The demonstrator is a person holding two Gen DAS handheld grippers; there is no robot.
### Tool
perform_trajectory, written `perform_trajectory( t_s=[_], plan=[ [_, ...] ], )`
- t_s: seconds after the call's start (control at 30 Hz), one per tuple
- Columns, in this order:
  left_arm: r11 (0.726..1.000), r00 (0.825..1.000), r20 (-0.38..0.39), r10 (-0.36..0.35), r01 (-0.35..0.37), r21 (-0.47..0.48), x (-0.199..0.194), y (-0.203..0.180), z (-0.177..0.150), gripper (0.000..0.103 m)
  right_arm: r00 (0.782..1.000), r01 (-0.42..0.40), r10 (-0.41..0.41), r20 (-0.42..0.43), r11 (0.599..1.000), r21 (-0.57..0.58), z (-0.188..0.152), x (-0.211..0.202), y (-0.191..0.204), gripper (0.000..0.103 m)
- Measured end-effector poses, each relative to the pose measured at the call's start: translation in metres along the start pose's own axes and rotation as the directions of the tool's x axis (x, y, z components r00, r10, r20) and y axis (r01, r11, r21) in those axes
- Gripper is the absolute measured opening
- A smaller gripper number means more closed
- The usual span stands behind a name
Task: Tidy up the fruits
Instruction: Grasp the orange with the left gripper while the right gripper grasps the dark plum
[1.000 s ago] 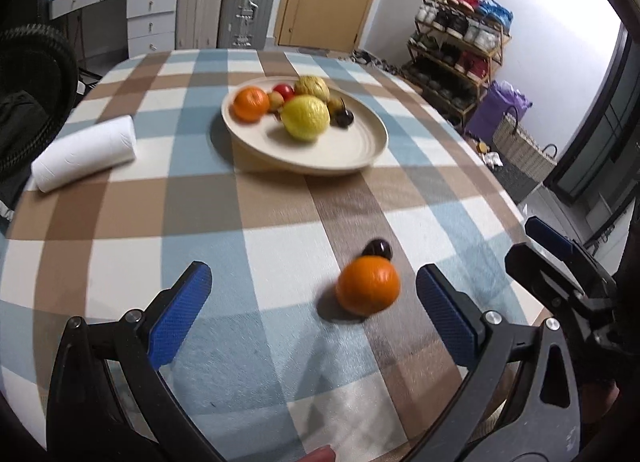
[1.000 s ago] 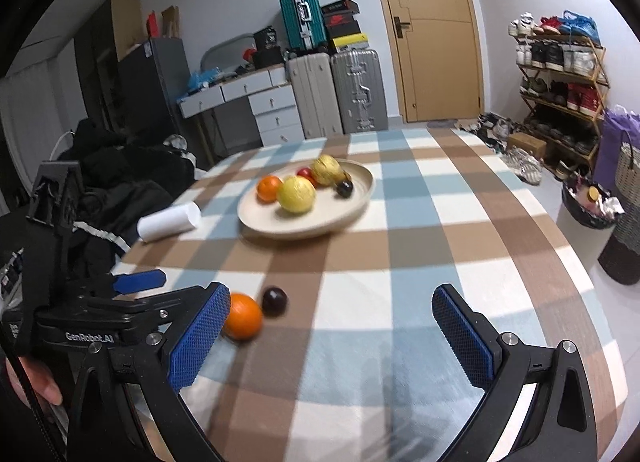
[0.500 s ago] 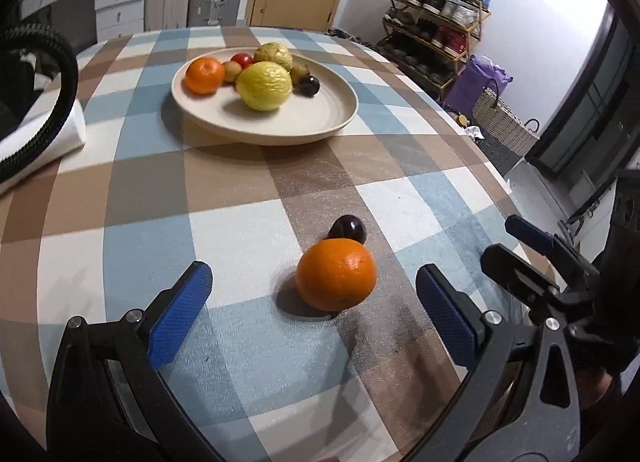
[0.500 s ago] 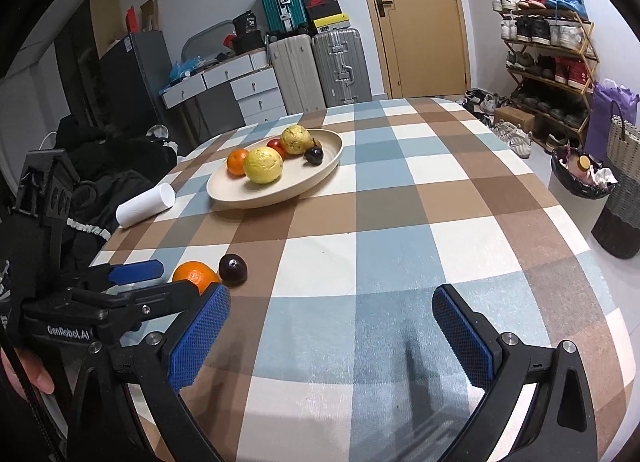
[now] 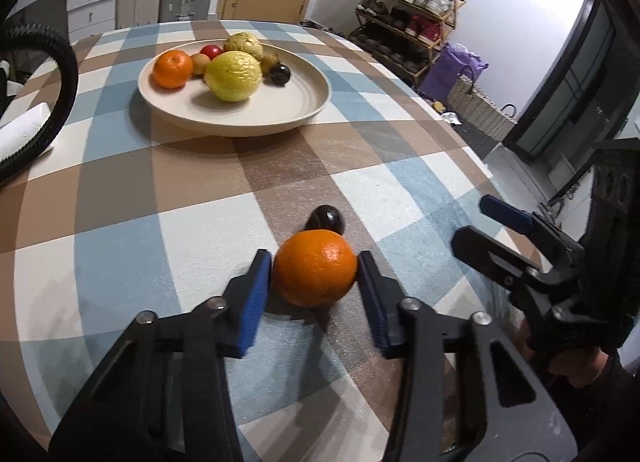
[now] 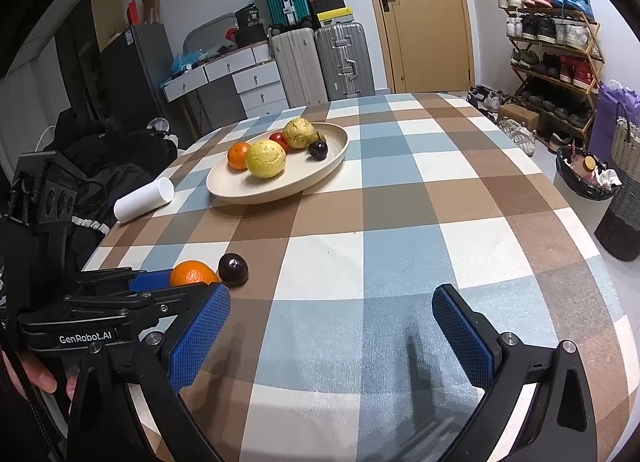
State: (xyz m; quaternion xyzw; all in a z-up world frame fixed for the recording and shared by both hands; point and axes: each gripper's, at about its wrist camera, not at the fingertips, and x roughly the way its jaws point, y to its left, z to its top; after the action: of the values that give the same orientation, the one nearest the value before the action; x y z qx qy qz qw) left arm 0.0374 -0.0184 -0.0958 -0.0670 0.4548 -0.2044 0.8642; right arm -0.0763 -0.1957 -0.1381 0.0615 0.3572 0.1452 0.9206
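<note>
A loose orange (image 5: 315, 268) rests on the checked tablecloth near the front edge, and my left gripper (image 5: 314, 282) is shut on it, both blue pads pressed to its sides. A dark plum (image 5: 326, 219) lies just behind the orange, touching it or nearly so. Farther back stands a beige plate (image 5: 280, 110) holding a smaller orange, a yellow citrus, a red fruit, a dark plum and other fruit. My right gripper (image 6: 332, 330) hangs open over the near cloth with nothing between its fingers, to the right of the orange (image 6: 191, 273) and plum (image 6: 233, 265).
A white paper roll (image 6: 144, 200) lies left of the plate (image 6: 280, 186). A black hose (image 5: 64, 74) curves in at the far left. The round table's edge drops off on the right toward a shoe rack (image 6: 552, 62) and baskets. Suitcases stand behind.
My left gripper has moved forward to the loose orange and its fingers have shut on it. The right gripper stays open with little movement.
</note>
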Motion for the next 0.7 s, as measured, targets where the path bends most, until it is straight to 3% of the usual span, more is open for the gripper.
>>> perform_trajectory(
  t_s=[0.4, 0.7],
  plan=[
    [0.999, 0.999, 0.050, -0.017, 0.019, -0.034, -0.019, 0.019, -0.003, 0.039, 1.000, -0.016, 0.015, -0.015, 0.999, -0.036, 0.006, 0.010, 0.018, 0.103],
    [0.993, 0.993, 0.114, 0.032, -0.019, -0.115, -0.050, 0.061, -0.006, 0.039, 0.986, -0.121, 0.115, -0.120, 0.991, -0.051, 0.019, 0.046, 0.042, 0.103]
  ],
)
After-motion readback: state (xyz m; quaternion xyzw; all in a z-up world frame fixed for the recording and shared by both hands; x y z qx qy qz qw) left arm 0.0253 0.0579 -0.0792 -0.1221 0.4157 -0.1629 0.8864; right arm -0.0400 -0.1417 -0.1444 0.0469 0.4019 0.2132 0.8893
